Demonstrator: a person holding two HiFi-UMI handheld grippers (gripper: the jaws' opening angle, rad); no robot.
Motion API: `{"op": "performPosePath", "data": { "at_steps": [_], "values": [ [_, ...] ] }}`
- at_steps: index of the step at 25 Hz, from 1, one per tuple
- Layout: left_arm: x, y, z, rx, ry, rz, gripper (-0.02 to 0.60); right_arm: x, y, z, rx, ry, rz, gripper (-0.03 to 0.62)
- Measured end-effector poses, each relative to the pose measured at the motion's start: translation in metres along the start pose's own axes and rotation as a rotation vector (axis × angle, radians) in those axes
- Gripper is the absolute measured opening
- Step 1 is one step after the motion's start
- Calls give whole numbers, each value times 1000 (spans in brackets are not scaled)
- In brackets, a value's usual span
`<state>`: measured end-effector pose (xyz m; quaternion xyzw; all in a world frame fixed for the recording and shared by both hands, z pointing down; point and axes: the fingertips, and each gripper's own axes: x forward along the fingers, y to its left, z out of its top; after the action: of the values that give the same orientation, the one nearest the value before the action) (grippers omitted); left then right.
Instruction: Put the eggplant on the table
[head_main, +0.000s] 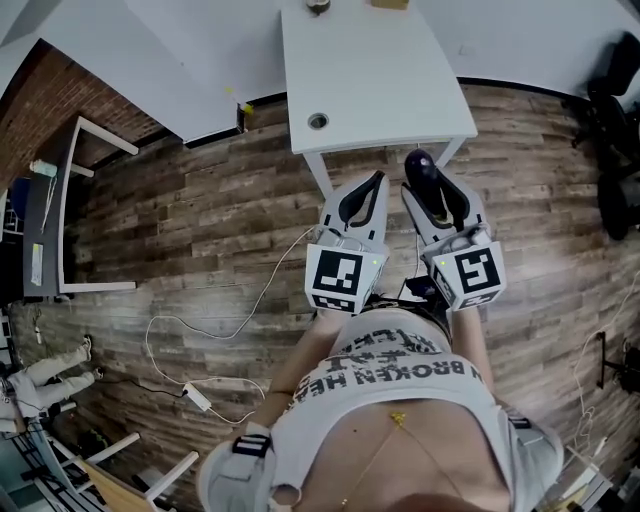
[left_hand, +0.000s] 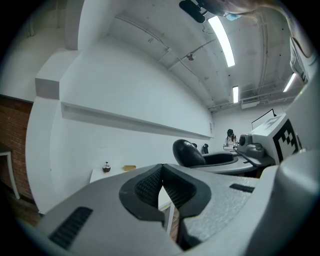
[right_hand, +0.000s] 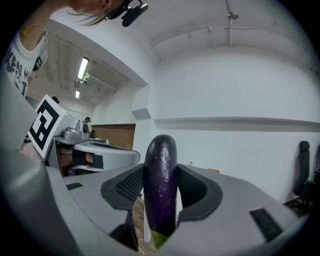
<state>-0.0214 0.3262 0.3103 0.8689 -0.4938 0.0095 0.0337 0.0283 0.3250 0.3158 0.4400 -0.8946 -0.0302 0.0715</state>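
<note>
Purple eggplant (right_hand: 161, 155), one, gripped in right tongs (right_hand: 160, 186); left tongs (left_hand: 161, 175) pressed together; one table (head_main: 370, 90).

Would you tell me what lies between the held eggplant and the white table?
Nothing stands there. In the head view, only a narrow strip of wooden floor shows between the tip of the eggplant and the near edge of the white table.

A sparse office or lab workroom: a white desk (head_main: 380, 80) against plain white walls, wood-plank floor (head_main: 200, 230), exposed brick wall (head_main: 60, 100), black office chair (head_main: 620, 65), loose cables (head_main: 196, 396), ceiling strip lights (left_hand: 222, 40).
</note>
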Motion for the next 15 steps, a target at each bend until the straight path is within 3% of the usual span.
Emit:
{"op": "performPosePath", "data": {
  "at_steps": [7,15],
  "values": [
    [37,69,0,-24,18,-24,6,79,-5,1,9,34,-9,204],
    [42,83,-8,-32,23,-27,6,94,-5,-4,15,37,-13,204]
  ]
}}
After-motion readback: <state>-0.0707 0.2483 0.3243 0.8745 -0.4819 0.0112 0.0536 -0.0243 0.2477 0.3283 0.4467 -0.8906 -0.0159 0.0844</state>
